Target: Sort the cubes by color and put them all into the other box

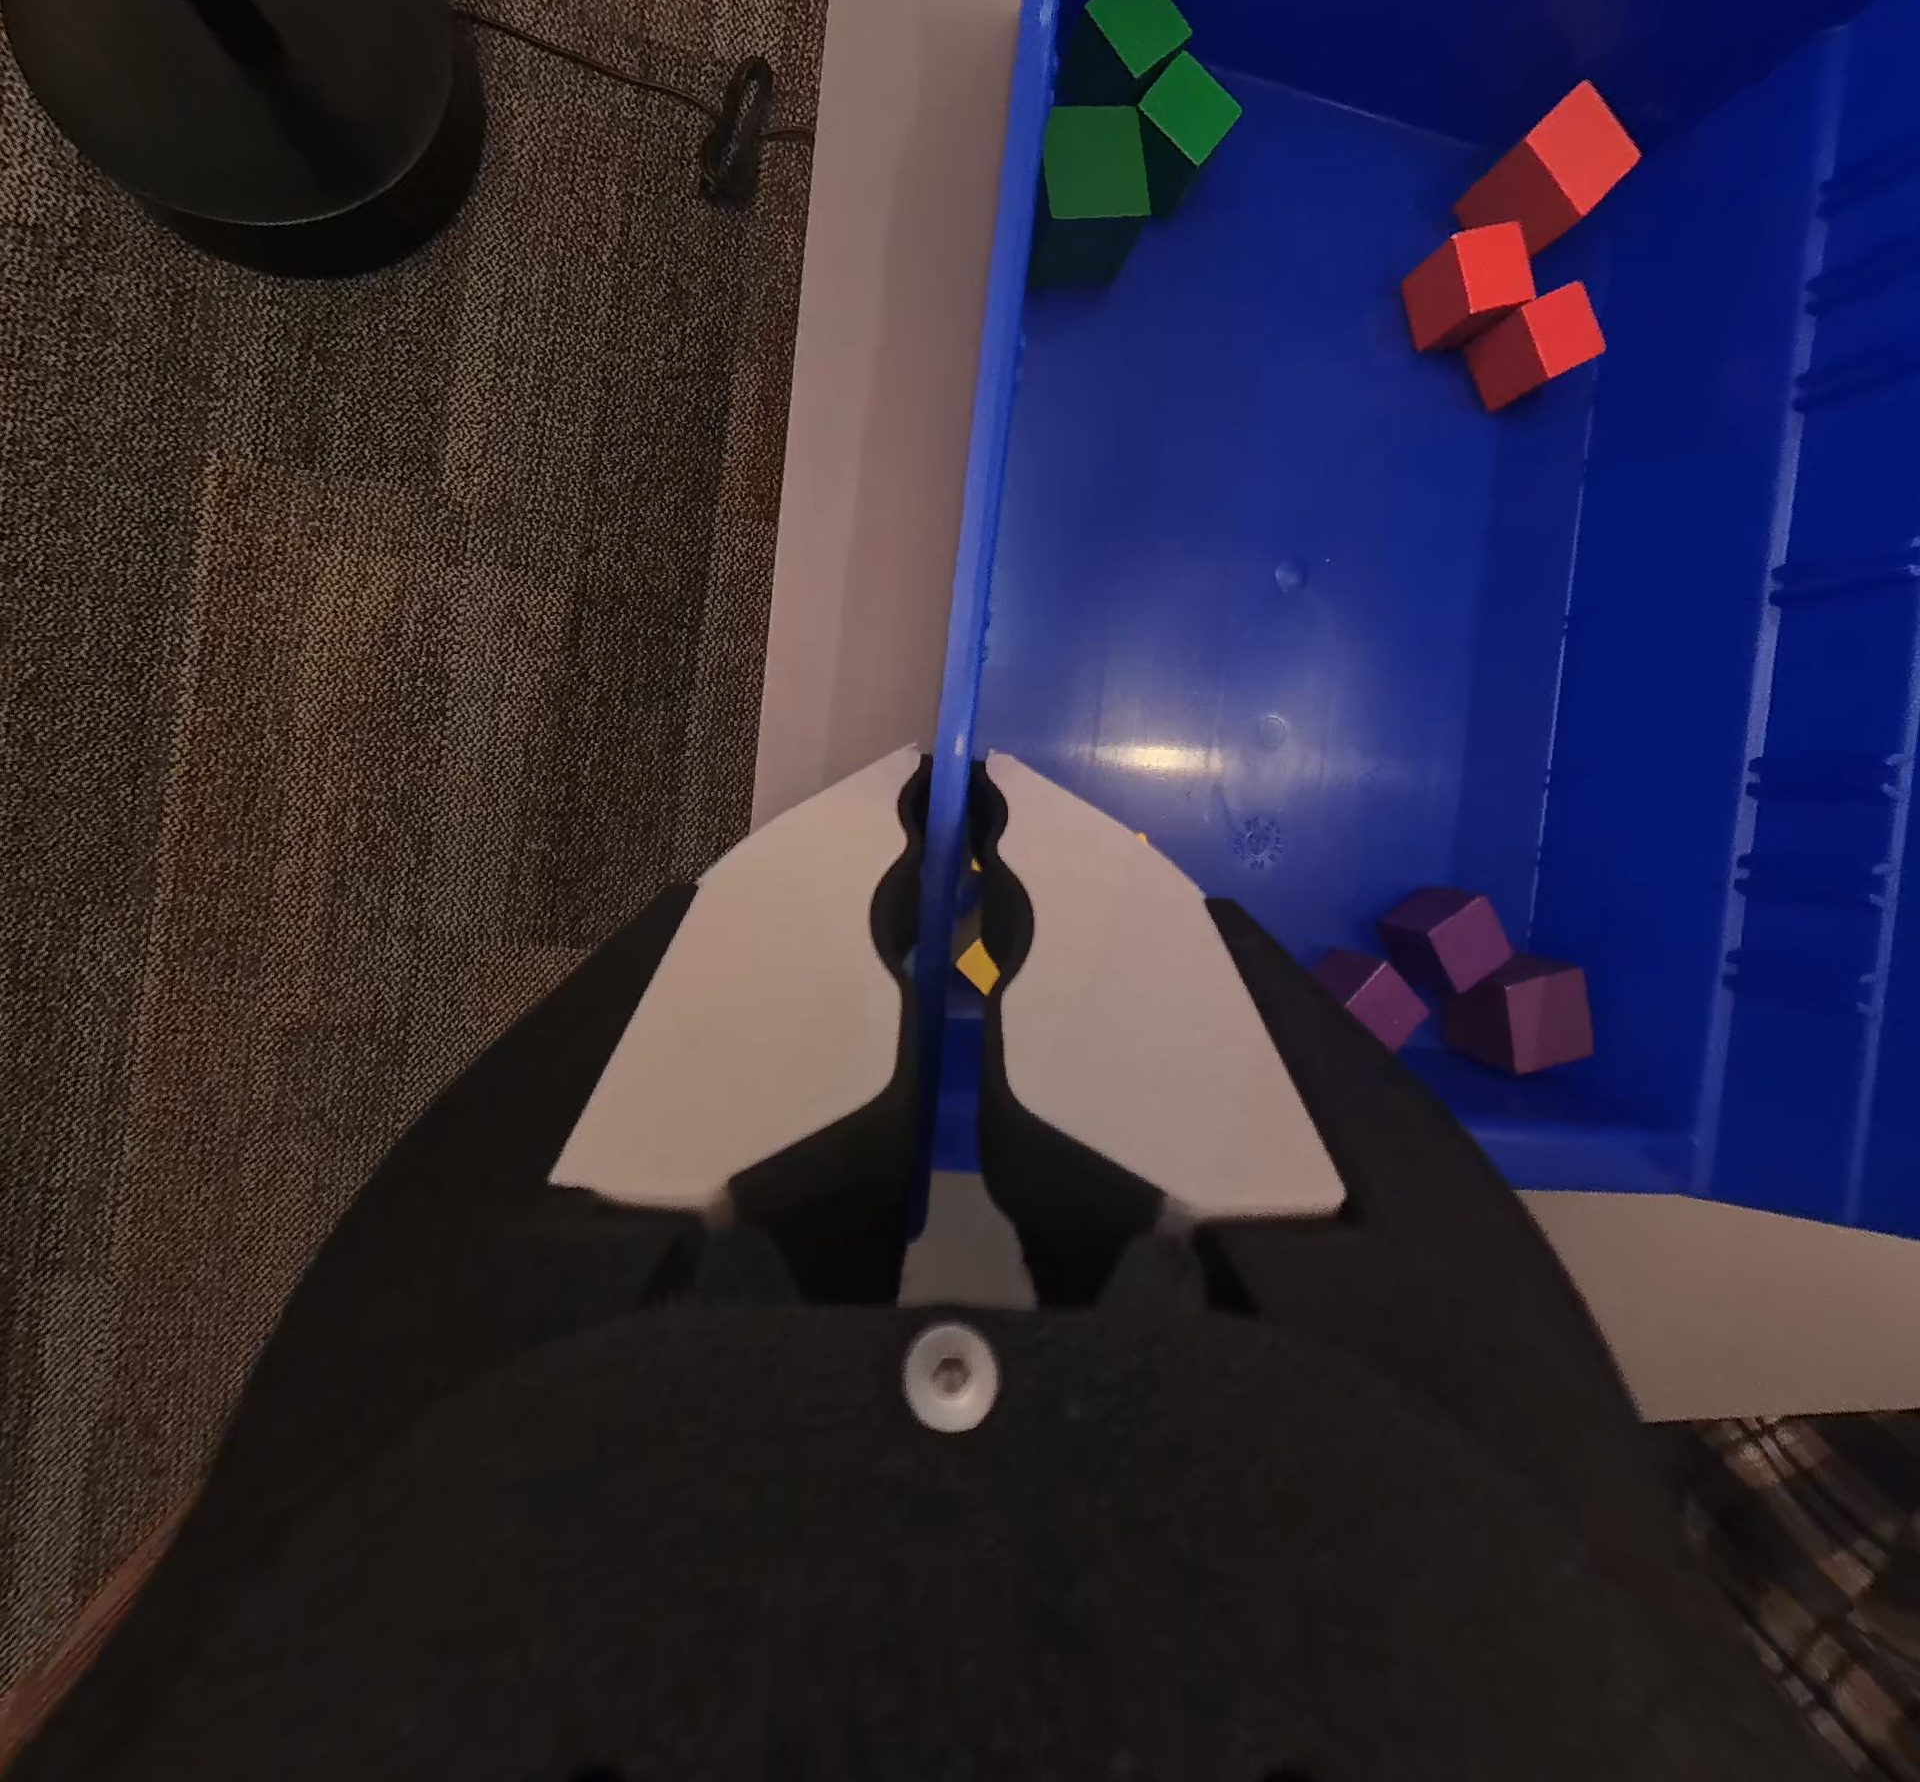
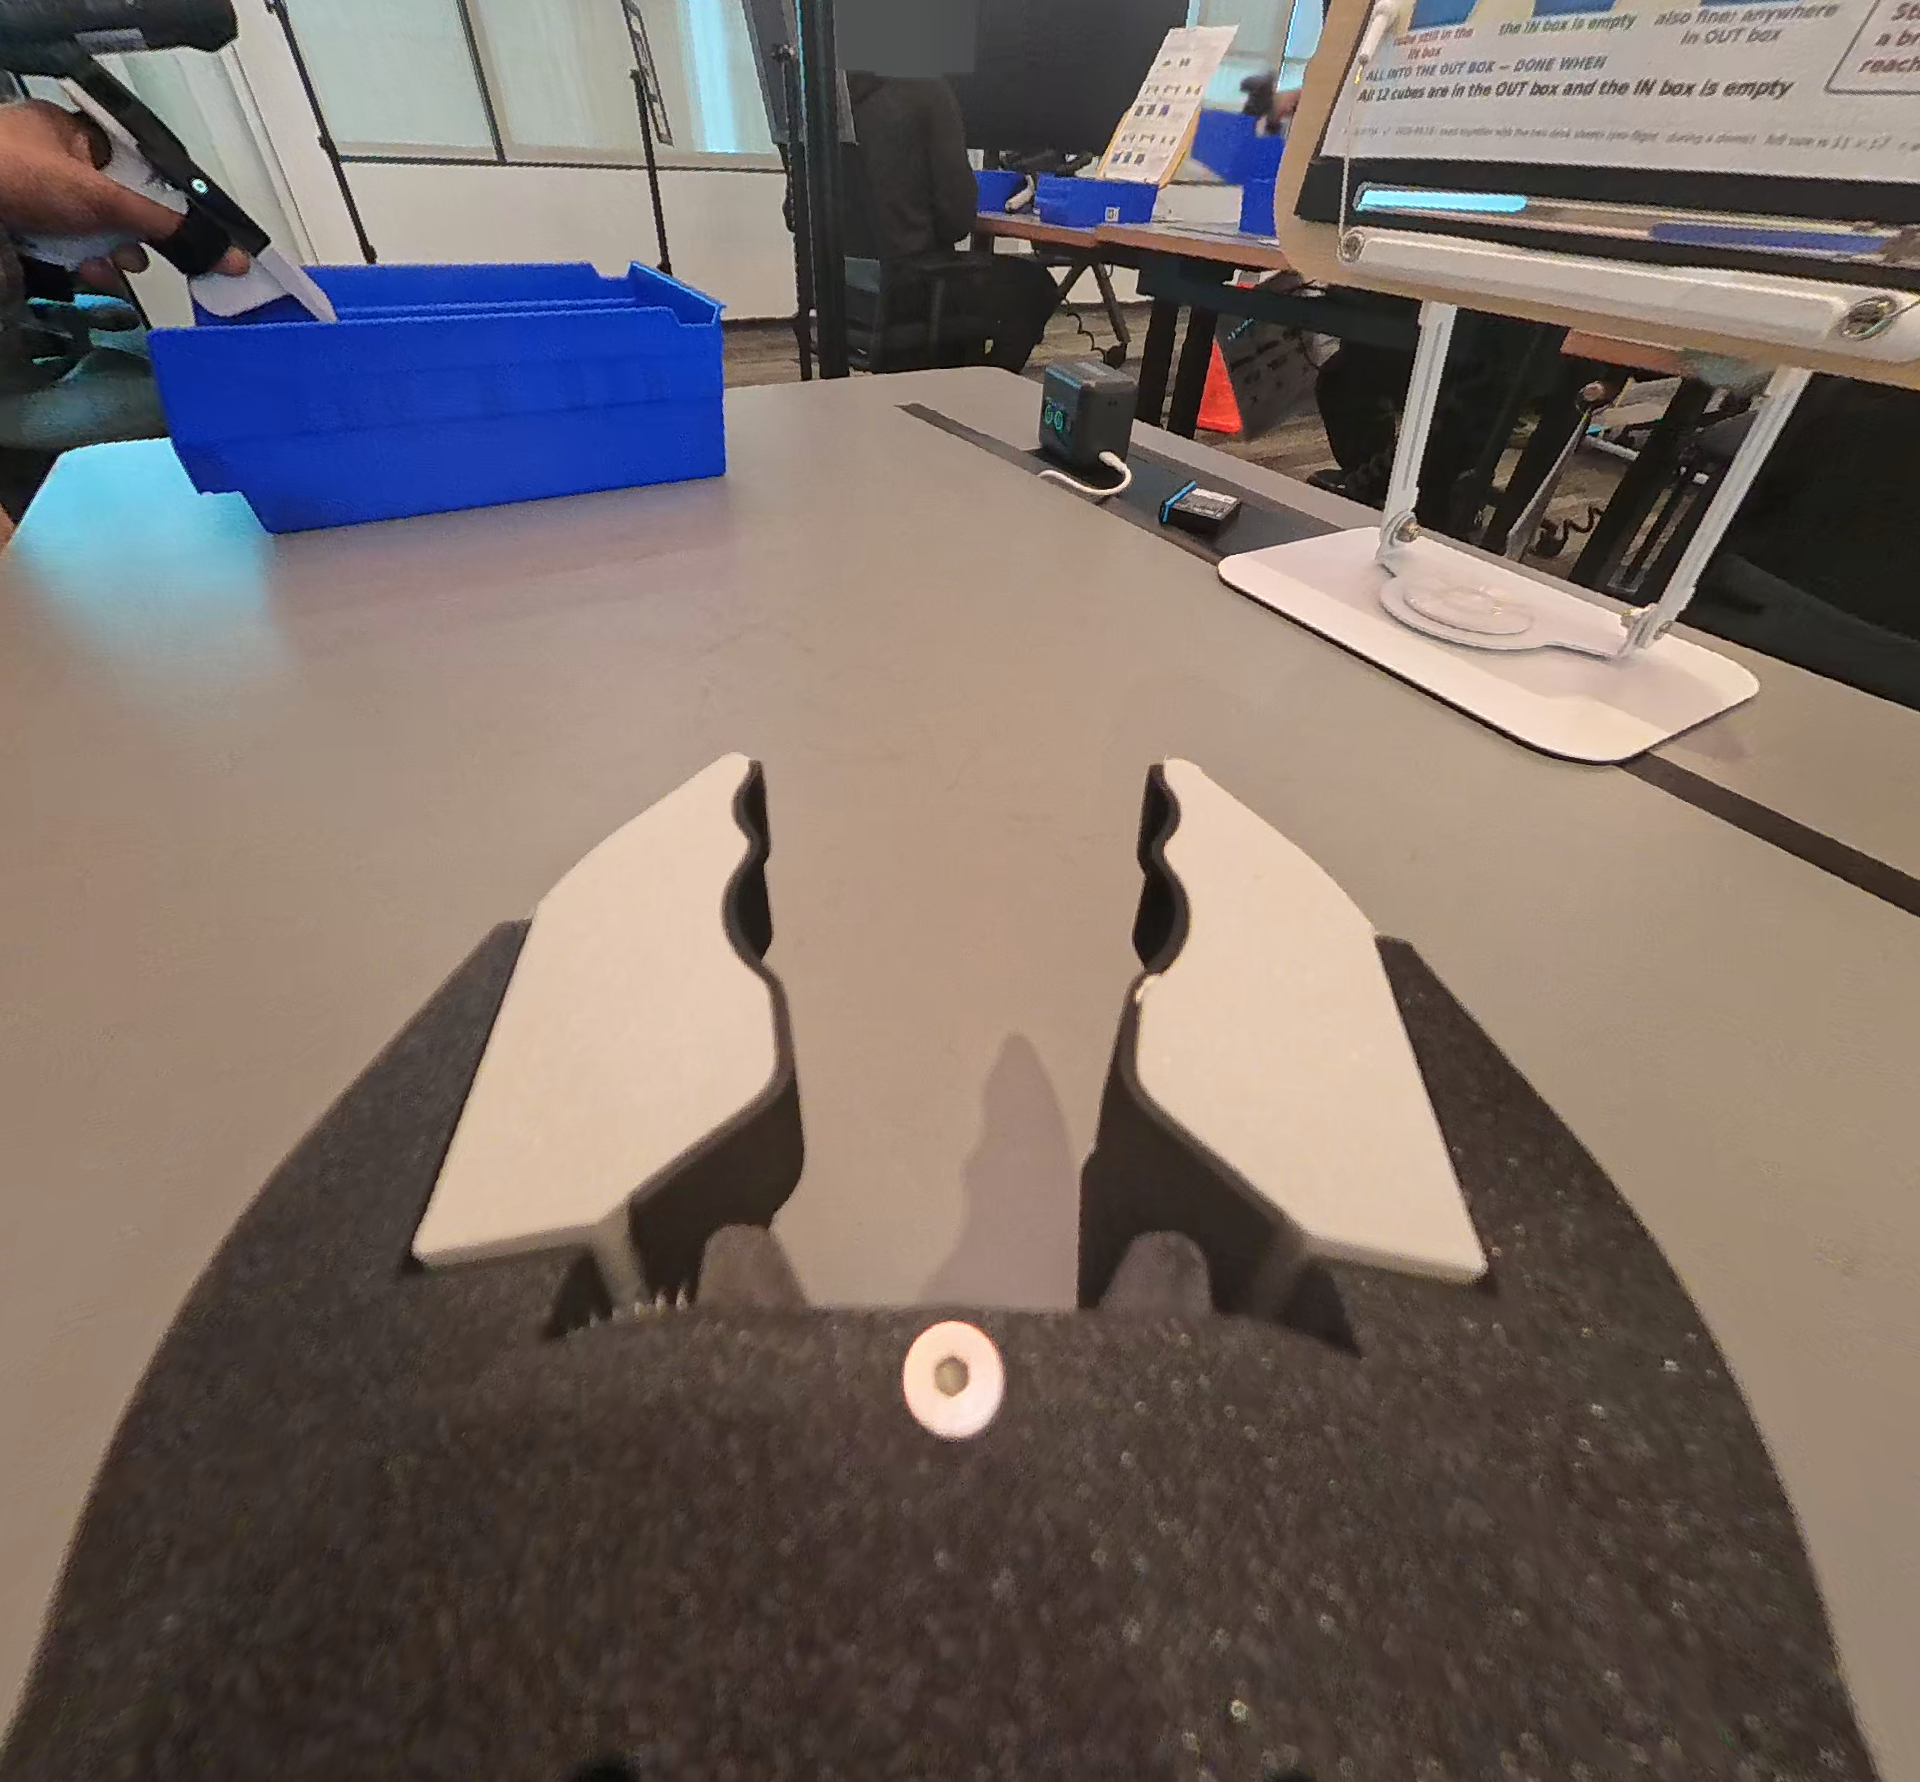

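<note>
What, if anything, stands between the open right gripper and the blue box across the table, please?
Nothing visible does. The right gripper hovers open over bare grey table, and the stretch up to the blue box at far left is clear. The tablet stand sits off to the right. The left gripper already clamps the box's wall.

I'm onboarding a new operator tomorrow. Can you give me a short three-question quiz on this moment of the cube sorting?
1. True or false: the left tongs are clamped on the wall of the blue box.
2. Which cluster lies nearest the left tongs: green cubes, red cubes or purple cubes?
3. Fill in: the right tongs are ___ and hold nothing.

Key: 1 true; 2 purple cubes; 3 open.
</note>
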A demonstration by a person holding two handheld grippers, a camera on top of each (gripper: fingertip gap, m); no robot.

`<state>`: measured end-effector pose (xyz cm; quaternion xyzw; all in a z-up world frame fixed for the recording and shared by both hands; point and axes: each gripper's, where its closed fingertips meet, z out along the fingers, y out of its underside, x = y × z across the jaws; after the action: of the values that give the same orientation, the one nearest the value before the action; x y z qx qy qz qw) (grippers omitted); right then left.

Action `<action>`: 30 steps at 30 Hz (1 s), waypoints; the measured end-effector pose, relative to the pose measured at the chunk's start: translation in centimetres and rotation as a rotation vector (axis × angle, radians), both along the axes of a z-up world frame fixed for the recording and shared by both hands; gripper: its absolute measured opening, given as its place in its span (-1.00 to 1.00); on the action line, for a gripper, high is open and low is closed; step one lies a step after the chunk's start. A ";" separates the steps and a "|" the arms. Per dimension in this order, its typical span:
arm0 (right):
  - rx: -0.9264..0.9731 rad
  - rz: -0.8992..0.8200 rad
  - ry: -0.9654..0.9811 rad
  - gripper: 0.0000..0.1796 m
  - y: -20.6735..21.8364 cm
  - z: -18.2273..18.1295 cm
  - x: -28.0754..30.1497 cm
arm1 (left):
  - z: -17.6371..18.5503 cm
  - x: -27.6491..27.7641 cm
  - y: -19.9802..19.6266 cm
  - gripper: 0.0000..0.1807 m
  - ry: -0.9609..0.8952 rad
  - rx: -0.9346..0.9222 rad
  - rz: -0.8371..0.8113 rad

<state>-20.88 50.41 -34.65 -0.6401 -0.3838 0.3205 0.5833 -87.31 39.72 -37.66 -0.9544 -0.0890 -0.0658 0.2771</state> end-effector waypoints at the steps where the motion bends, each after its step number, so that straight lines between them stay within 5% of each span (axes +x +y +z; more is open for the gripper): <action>1: 0.001 0.000 -0.002 -0.24 0.0 0.0 0.0 | 0.0 0.0 0.0 -0.93 0.002 0.000 0.001; 12: 0.006 0.016 -0.007 -0.25 -0.3 0.0 -0.2 | 0.1 -0.7 0.1 -0.88 0.093 0.001 -0.013; 17: 0.018 0.020 0.000 -0.24 -0.4 0.3 -0.1 | 5.6 -0.3 0.8 -0.67 0.172 0.246 -0.051; 22: 0.005 0.051 0.009 -0.23 -0.7 0.2 -0.6 | 10.4 4.4 0.0 -0.34 0.370 0.341 -0.445; 26: 0.015 0.079 -0.010 -0.23 -1.2 0.0 -1.1 | 8.6 8.9 -1.6 -0.32 0.442 0.159 -0.795; 30: 0.025 0.097 -0.022 -0.23 -1.5 -0.2 -1.4 | 6.2 10.3 -2.1 -0.34 0.505 -0.057 -0.964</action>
<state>-22.26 48.90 -34.84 -0.6167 -0.4247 0.3365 0.5710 -77.03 37.60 -31.42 -0.8803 0.4263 0.0481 0.2024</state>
